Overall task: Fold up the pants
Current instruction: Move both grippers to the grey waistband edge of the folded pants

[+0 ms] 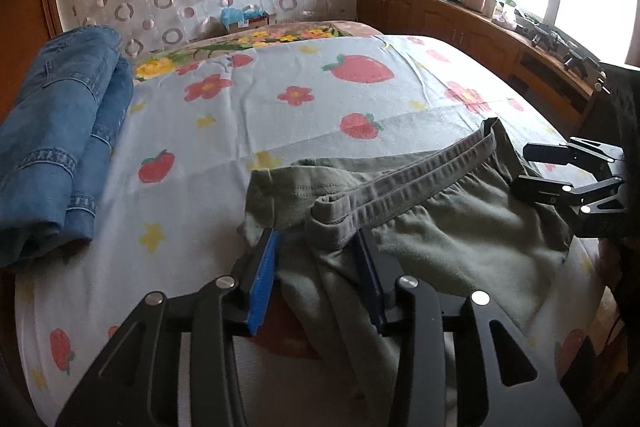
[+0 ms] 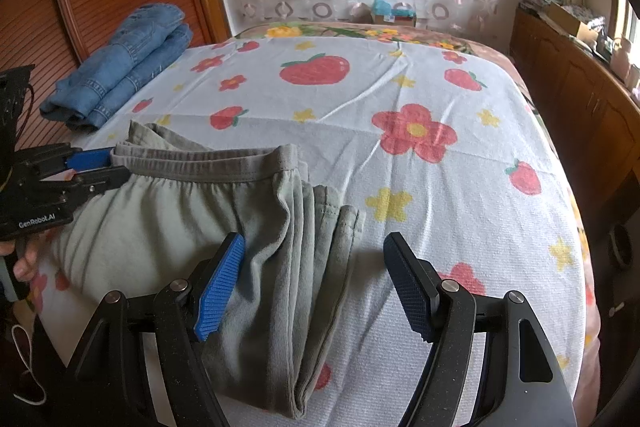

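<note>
Pants (image 2: pixel 168 219): olive, already folded into a bundle, lying on the bed (image 2: pixel 400 147) near its front edge, waistband running left to right. Jeans (image 1: pixel 60 147) sit far left, well apart. My left tongs (image 1: pixel 316 267) are part spread, straddling the bundle's left end; cloth lies between the pads, not pinched. My right tongs (image 2: pixel 312 283) stand spread wide over the right end, where the leg layers stack. Both are equally near; I judge the next fold goes across the long axis.

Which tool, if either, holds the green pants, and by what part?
Neither: left tool straddles the green pants at the waistband, unpinched; right tool open.
</note>
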A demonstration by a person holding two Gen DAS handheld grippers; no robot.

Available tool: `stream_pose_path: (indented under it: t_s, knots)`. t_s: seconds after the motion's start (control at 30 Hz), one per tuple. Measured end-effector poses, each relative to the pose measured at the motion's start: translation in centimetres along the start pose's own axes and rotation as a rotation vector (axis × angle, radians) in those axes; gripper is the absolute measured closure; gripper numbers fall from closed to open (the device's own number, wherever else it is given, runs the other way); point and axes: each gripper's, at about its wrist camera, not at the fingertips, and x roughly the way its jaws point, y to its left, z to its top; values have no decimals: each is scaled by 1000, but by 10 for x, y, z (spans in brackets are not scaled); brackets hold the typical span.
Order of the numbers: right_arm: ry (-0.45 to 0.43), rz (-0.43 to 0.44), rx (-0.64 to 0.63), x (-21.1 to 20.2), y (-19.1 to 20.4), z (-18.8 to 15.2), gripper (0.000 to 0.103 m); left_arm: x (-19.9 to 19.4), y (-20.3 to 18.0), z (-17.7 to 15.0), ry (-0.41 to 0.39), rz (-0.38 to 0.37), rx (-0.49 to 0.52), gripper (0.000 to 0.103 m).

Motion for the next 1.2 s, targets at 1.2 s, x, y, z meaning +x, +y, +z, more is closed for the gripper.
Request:
stream_pose_path:
  t_s: [1.2]
  knots:
    - [-4,4,5,-1,-3,-1,29,2,28,7,24,-54,-113,55]
